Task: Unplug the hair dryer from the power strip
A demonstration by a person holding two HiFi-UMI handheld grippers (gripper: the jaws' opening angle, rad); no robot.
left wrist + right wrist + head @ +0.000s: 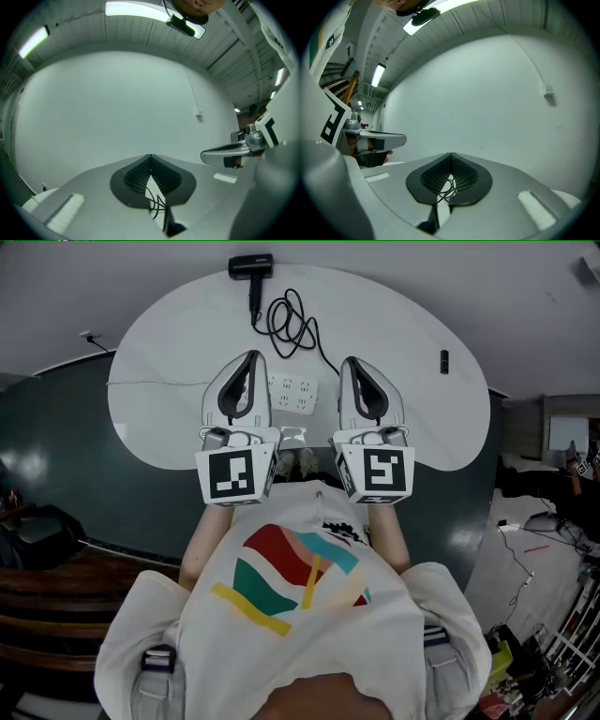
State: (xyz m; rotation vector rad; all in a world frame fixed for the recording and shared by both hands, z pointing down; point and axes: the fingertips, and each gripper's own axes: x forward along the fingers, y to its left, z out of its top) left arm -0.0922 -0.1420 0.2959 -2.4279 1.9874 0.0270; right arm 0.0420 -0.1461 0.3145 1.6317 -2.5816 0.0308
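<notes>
Head view looks down on a broad, smooth white bench (pixel 159 399) with a rounded far edge. It fills the upper half of the frame above a dark grey-green floor (pixel 66 427). At lower centre is the person's white T-shirt (pixel 300 615), printed with red, teal and yellow bands.

Two glossy silver, teardrop-shaped shells stand side by side at centre, the left gripper (pixel 250 356) left of middle and the right gripper (pixel 351 362) right of middle. Each carries a black-and-white marker cube (pixel 236 474) at its near end. Both grippers are closed together on nothing. In the left gripper view and the right gripper view the black mesh-textured pads (pixel 133 178) meet at their tips, and only a sliver of bench and cable shows through the gap lower down.

Between the two shells lies a flat, white, rectangular power strip (pixel 292 393). At top centre, by the bench's far edge, lies the matte black hair dryer (pixel 251 266), well apart from both grippers. Its thin black cable (pixel 289 322) gathers in a loose coil, then runs down and right behind the right gripper's tip, so the plug is hidden. A small black oblong object (pixel 444 361) sits on the bench at upper right.
</notes>
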